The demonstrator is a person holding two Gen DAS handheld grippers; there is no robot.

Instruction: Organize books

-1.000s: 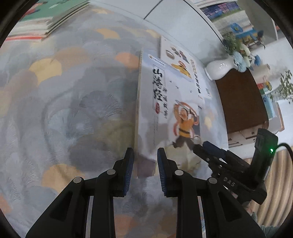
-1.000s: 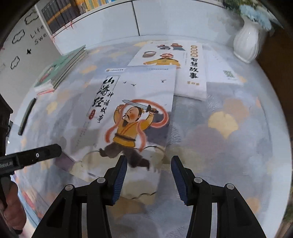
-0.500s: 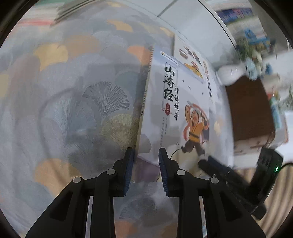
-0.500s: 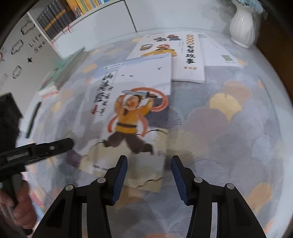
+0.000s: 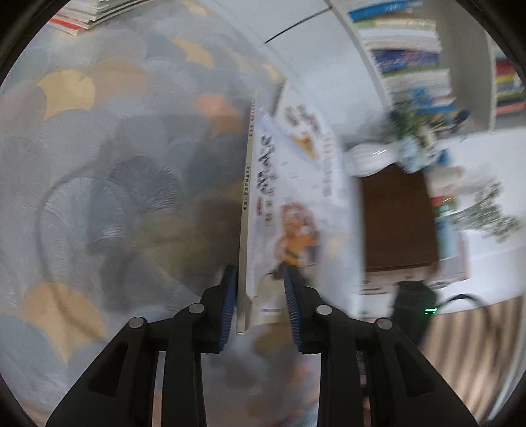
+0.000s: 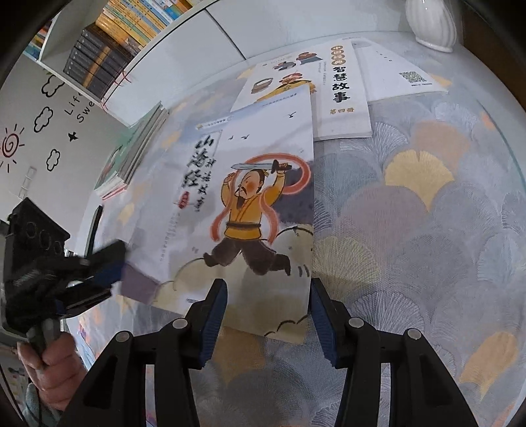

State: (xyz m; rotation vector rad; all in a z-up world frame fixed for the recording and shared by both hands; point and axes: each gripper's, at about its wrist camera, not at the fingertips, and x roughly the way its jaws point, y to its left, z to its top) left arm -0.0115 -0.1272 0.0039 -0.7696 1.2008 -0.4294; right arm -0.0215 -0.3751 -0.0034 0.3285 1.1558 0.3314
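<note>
A picture book with a sword-waving figure in orange [image 6: 250,184] lies on the patterned tablecloth [image 6: 427,230]. Its spine side [image 5: 245,203] is tilted up off the cloth. My left gripper [image 5: 259,295] has the near spine corner between its jaws, which are closing on it; the right wrist view shows that gripper [image 6: 108,269] clamped on this corner, with a hand below it. My right gripper [image 6: 266,302] hangs open over the book's near right corner, a finger on either side and neither pad touching it.
A second picture book [image 6: 342,95] and a white booklet [image 6: 394,72] lie behind the first. A stack of books [image 6: 138,147] sits at the far left, a black pen [image 6: 93,230] near it. A white vase [image 6: 430,23] stands far right, a bookshelf [image 6: 98,56] behind.
The left gripper has taken the book's spine corner and that side has risen off the cloth. The right gripper has come closer over the book's near right corner.
</note>
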